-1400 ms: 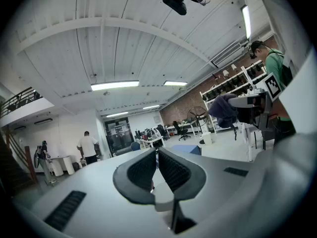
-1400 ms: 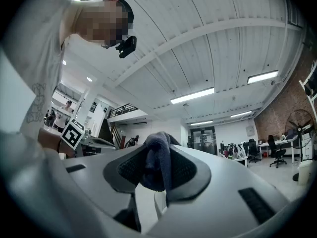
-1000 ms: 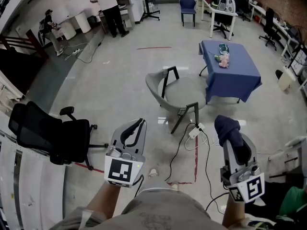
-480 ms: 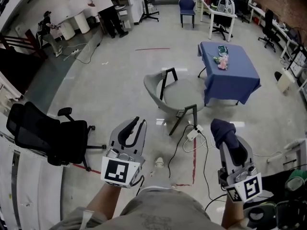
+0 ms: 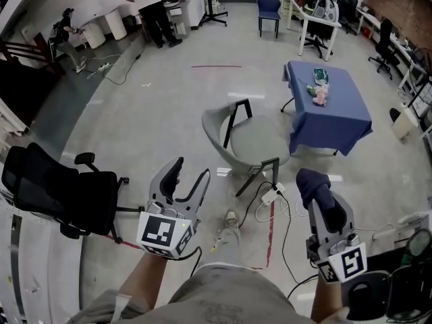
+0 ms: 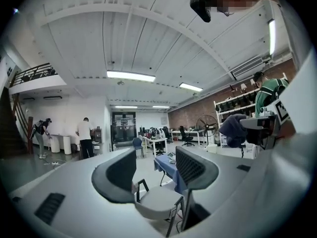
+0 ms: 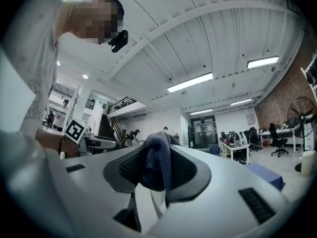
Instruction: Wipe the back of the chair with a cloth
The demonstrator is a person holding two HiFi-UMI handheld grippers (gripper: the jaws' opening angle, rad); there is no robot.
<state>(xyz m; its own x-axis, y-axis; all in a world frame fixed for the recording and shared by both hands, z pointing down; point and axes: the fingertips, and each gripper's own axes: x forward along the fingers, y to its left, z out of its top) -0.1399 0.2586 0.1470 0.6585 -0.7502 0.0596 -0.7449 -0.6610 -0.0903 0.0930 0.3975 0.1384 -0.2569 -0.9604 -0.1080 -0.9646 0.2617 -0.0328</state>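
Observation:
The grey shell chair with black legs stands on the floor ahead of me, its curved back on the left side. My left gripper is held low in front of me. Its jaws have just been opening and stand wide apart with nothing between them. In the left gripper view the chair shows beyond the left gripper. My right gripper is shut on a dark blue cloth, bunched between the pads. The cloth hangs over the right gripper.
A table under a blue cover stands right of the chair. A black office chair is at the left. A power strip and cables lie on the floor before the chair. People stand far back left.
The left jaws, shut before, now stand wide open. Both grippers have shifted a little lower in the head view, and a foot has stepped forward between them.

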